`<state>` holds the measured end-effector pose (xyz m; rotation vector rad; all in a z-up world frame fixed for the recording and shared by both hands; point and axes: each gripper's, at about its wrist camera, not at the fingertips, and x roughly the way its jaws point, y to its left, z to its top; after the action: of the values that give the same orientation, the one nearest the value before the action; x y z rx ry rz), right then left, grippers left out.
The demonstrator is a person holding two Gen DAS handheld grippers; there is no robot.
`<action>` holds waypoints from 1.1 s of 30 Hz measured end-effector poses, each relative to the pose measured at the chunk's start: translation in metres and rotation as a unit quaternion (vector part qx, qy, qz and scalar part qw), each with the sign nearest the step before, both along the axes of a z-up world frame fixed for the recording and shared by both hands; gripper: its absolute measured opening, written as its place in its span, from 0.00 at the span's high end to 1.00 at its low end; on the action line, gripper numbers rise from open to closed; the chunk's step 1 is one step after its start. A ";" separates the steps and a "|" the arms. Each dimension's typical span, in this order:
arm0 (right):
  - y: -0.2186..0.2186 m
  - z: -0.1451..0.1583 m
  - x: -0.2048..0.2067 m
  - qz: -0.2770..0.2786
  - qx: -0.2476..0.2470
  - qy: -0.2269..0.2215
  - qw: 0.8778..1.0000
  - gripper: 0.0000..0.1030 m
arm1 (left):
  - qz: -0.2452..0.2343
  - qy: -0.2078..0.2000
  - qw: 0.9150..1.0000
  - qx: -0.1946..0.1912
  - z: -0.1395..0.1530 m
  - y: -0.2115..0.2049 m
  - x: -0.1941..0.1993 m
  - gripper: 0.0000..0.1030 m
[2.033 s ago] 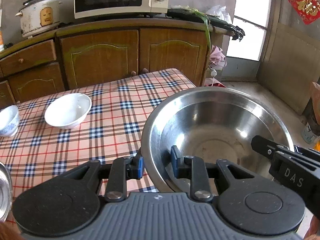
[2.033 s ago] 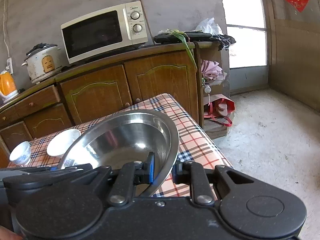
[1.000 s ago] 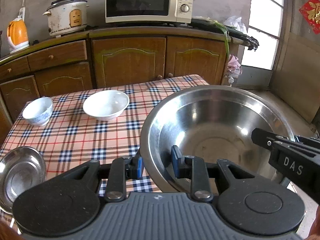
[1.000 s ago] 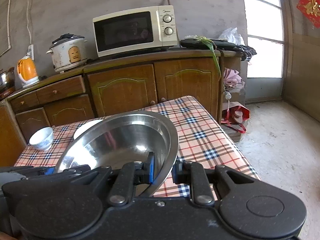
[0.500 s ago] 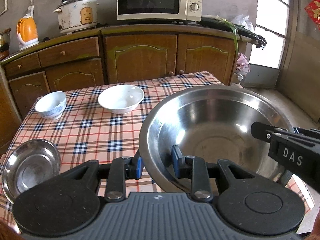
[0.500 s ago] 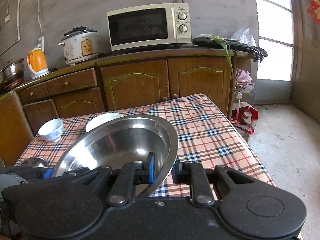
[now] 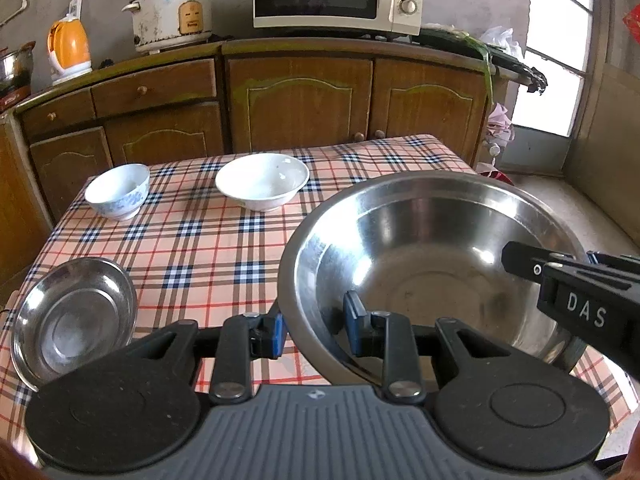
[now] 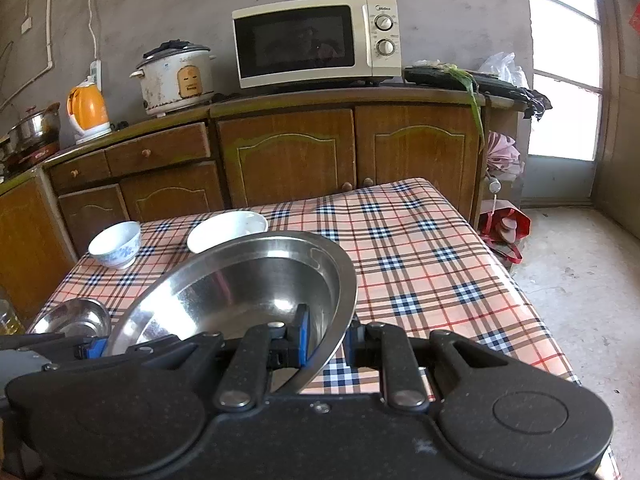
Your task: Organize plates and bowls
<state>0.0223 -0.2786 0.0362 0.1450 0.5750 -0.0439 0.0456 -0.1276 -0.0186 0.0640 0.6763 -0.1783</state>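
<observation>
Both grippers, left (image 7: 314,330) and right (image 8: 325,338), clamp the large round steel basin's (image 7: 432,256) rim. Seemingly nothing stacked: white bowls (image 7: 262,180) at the table's (image 7: 208,240) far edge.

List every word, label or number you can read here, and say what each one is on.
"DAS": white letters on the right gripper, seen in the left wrist view.
Brand at the top of the microwave panel: too small to read.
Dial markings on the microwave: too small to read.
Label on the rice cooker: blurred, no words readable.
Red paper by the window: cut off, unreadable.
</observation>
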 end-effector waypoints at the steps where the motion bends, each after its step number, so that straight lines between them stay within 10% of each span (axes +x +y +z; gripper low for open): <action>1: 0.001 -0.001 0.000 0.001 0.000 0.001 1.000 0.79 | 0.001 0.000 1.000 0.000 -0.001 0.000 0.000 0.72; 33: 0.014 -0.022 0.010 0.019 0.006 0.029 0.999 0.78 | 0.017 0.026 0.999 0.006 -0.017 0.012 0.005 0.72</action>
<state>0.0322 -0.2646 0.0142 0.1452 0.6364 -0.0075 0.0510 -0.1156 -0.0358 0.0604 0.7299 -0.1436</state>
